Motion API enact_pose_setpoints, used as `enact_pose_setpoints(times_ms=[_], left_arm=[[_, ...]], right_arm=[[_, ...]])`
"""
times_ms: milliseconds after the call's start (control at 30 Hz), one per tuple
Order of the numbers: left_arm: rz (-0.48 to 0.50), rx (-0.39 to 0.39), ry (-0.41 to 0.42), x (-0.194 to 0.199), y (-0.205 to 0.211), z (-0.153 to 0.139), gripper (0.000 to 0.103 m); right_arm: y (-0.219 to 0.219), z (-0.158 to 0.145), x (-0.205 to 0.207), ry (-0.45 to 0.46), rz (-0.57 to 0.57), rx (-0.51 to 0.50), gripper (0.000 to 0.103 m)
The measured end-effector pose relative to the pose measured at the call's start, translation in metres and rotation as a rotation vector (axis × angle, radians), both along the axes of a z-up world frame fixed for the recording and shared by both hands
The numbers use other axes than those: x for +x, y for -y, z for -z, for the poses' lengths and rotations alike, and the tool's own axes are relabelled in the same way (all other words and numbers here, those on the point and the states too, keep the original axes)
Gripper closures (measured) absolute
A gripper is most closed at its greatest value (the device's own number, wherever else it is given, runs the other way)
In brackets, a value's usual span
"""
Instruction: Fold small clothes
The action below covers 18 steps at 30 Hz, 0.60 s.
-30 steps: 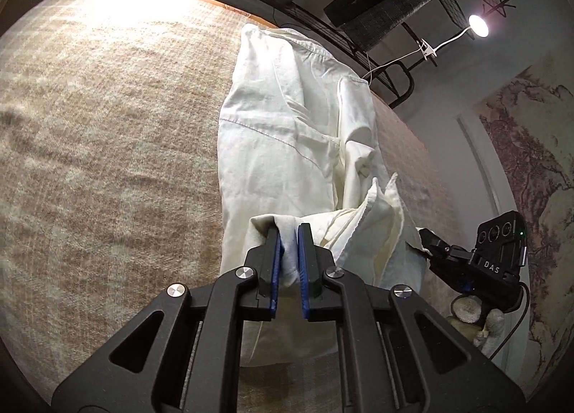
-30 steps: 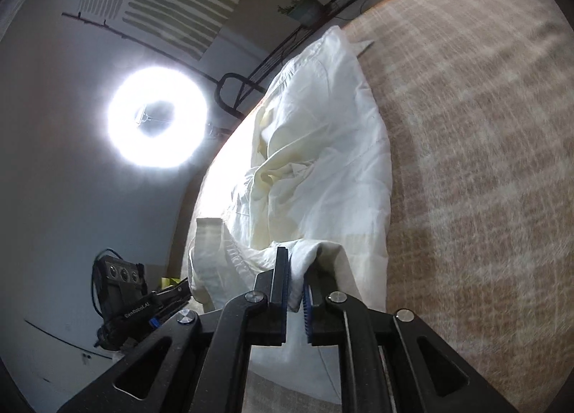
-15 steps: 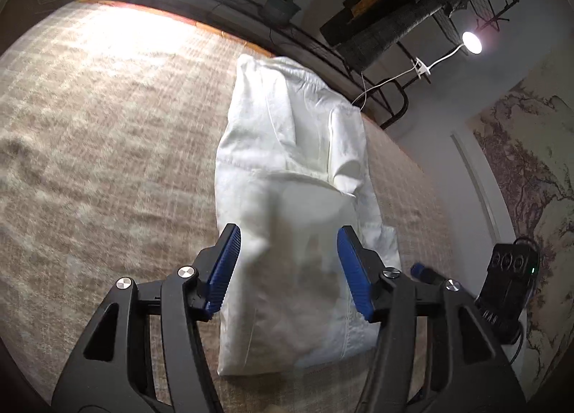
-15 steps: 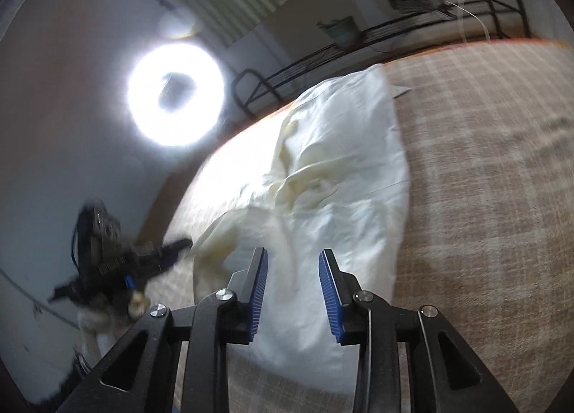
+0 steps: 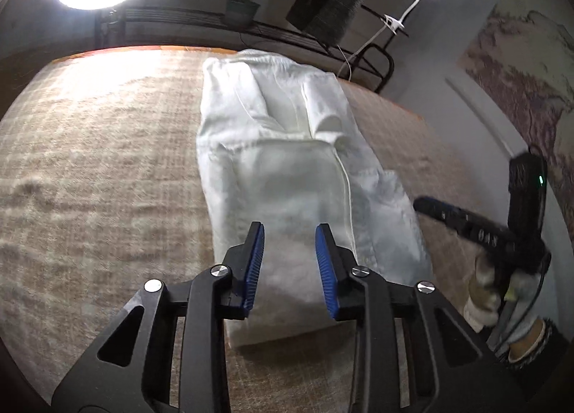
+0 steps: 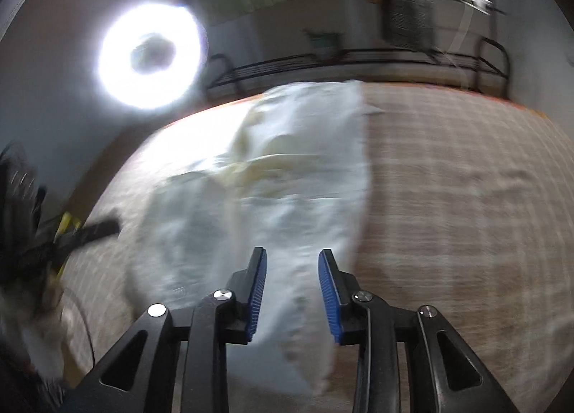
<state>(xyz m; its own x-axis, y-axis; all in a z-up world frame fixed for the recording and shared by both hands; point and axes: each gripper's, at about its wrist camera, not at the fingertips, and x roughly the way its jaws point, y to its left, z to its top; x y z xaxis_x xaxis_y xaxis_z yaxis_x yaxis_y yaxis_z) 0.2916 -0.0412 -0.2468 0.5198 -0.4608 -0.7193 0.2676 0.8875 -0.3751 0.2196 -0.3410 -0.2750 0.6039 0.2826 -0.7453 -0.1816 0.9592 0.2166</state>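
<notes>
Release stage: white garment (image 5: 287, 176) lies flat on the woven mat (image 5: 100, 169), lengthwise from near to far.

Left gripper (image 5: 290, 264) hangs over the near end of the cloth, jaws parted with nothing between them, having just been closing from a wider spread. Right gripper (image 6: 292, 291) hangs likewise over the garment's near right edge, jaws parted and empty, having just been opening. Both pads stand clear of the fabric, judged so that the laid fold settles undisturbed.

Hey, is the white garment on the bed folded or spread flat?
Folded: the white cloth garment lies as a narrow strip on the beige plaid cover, with layers overlapping along its length.
</notes>
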Motion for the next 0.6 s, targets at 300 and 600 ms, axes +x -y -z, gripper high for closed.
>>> enact_pose_setpoints(times_ms=[300, 600], left_arm=[[0.021, 0.072, -0.046, 0.004, 0.019, 0.026, 0.075], [-0.005, 0.132, -0.069, 0.004, 0.018, 0.050, 0.076]], right_arm=[[0.015, 0.022, 0.026, -0.072, 0.009, 0.072, 0.084], [0.018, 0.022, 0.030, 0.005, 0.024, 0.032, 0.101]])
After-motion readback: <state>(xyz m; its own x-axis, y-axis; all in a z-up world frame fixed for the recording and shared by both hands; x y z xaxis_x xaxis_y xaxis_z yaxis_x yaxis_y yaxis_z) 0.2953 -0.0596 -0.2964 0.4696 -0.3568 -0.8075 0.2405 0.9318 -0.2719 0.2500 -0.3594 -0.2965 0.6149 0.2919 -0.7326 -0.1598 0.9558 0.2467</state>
